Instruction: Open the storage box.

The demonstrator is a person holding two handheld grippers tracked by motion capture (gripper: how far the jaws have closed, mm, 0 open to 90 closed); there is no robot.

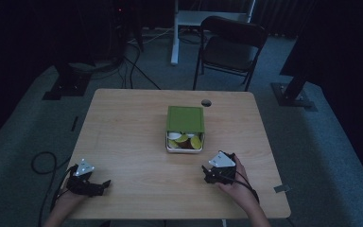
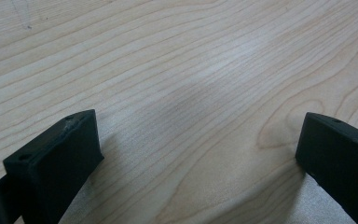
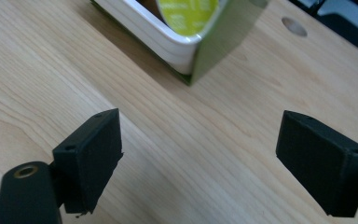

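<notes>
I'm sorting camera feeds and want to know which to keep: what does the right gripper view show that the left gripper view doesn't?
The right gripper view alone shows a corner of the green box, its white tray, a yellow-green lidded pod inside, and the table's cable hole. The left gripper view alone shows a pale patch of glare on bare wood. Both share the wooden table and a pair of black jaws standing wide apart: left gripper, right gripper.

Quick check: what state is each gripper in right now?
Left gripper: open, holding nothing, over bare table.
Right gripper: open, holding nothing, near the green box.
</notes>
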